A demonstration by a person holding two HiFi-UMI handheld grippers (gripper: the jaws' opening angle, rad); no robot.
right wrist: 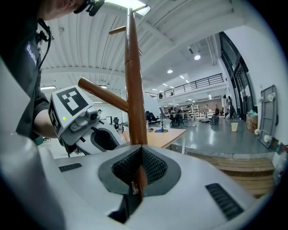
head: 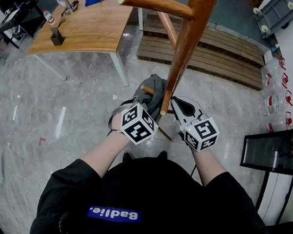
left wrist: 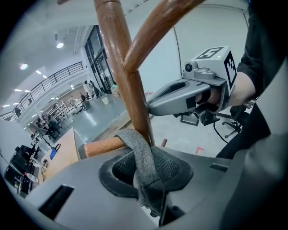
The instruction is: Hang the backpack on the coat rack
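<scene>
The wooden coat rack pole (head: 189, 33) slants down the head view from the top right to between my two grippers. My left gripper (head: 153, 103) is shut on the grey backpack strap (left wrist: 141, 157), which lies looped over a short wooden peg (left wrist: 101, 147) beside the pole (left wrist: 121, 67). The grey backpack (head: 154, 91) bunches up against the pole just beyond that gripper. My right gripper (head: 176, 107) is shut on the pole (right wrist: 133, 90), which rises straight out of its jaws. Each gripper view shows the other gripper close by; most of the backpack is hidden.
A wooden table (head: 91, 24) with a bottle and small items stands at the back left. A low slatted wooden platform (head: 218, 51) lies behind the rack. A black cabinet (head: 279, 152) stands at the right. Grey floor spreads to the left.
</scene>
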